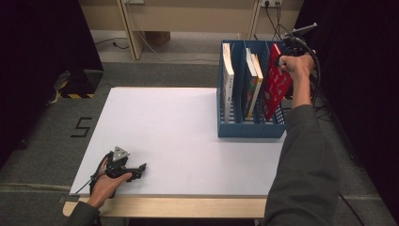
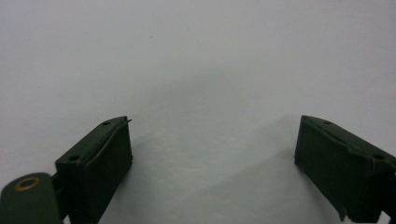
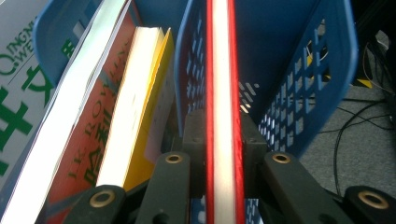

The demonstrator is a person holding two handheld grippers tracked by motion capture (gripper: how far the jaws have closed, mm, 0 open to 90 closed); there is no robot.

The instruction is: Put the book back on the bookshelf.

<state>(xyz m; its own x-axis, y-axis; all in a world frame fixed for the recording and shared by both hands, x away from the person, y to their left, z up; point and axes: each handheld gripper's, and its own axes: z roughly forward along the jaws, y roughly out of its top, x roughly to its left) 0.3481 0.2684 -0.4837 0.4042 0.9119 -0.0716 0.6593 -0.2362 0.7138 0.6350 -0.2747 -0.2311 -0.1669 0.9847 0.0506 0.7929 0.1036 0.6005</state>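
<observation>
The red book [image 3: 223,93], its cover writing unreadable, is clamped by the right gripper [image 3: 223,135]; the green-lettered cover [image 3: 18,88] is cropped; the left gripper [image 2: 212,154] jaws gape empty.

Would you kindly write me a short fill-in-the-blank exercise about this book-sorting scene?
1. The right gripper is shut on a book with a ____ cover.
2. The file rack is ____ in colour.
3. The left gripper rests with its jaws ____ over the white table.
4. The held book is in the rack's ____ compartment, seen from the high view.

Missing words: red; blue; open; rightmost
</observation>
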